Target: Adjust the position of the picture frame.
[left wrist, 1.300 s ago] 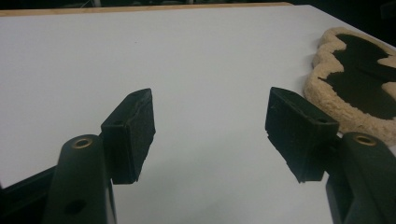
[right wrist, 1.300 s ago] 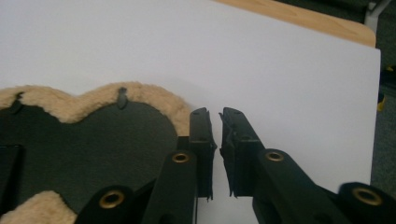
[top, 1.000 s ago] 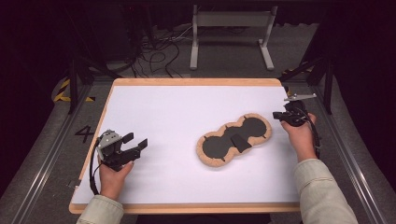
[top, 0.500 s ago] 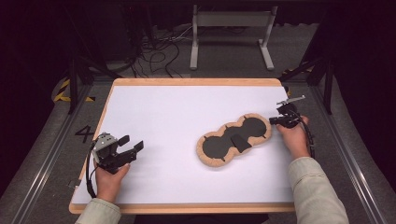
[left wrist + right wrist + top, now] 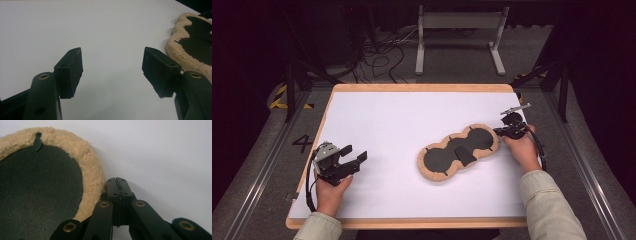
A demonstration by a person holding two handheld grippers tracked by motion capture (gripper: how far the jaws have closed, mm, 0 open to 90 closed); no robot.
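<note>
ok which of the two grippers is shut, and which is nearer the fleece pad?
The right gripper: its jaws are pressed together right beside the fleece pad. The left gripper has its jaws spread wide over bare table, well away from the pad.

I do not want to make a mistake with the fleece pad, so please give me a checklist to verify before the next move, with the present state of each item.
1. Left gripper open and free: ok, jaws wide apart over the bare white board.
2. Right gripper ready to grasp: not ok, jaws are pressed together with nothing between them.
3. Right gripper near the fleece pad: ok, it sits just beside the fleecy edge.
4. Whether the right gripper touches the fleece: cannot tell.
5. Pad lying flat, dark side up: ok.
6. Pad fully on the board: ok.
</note>
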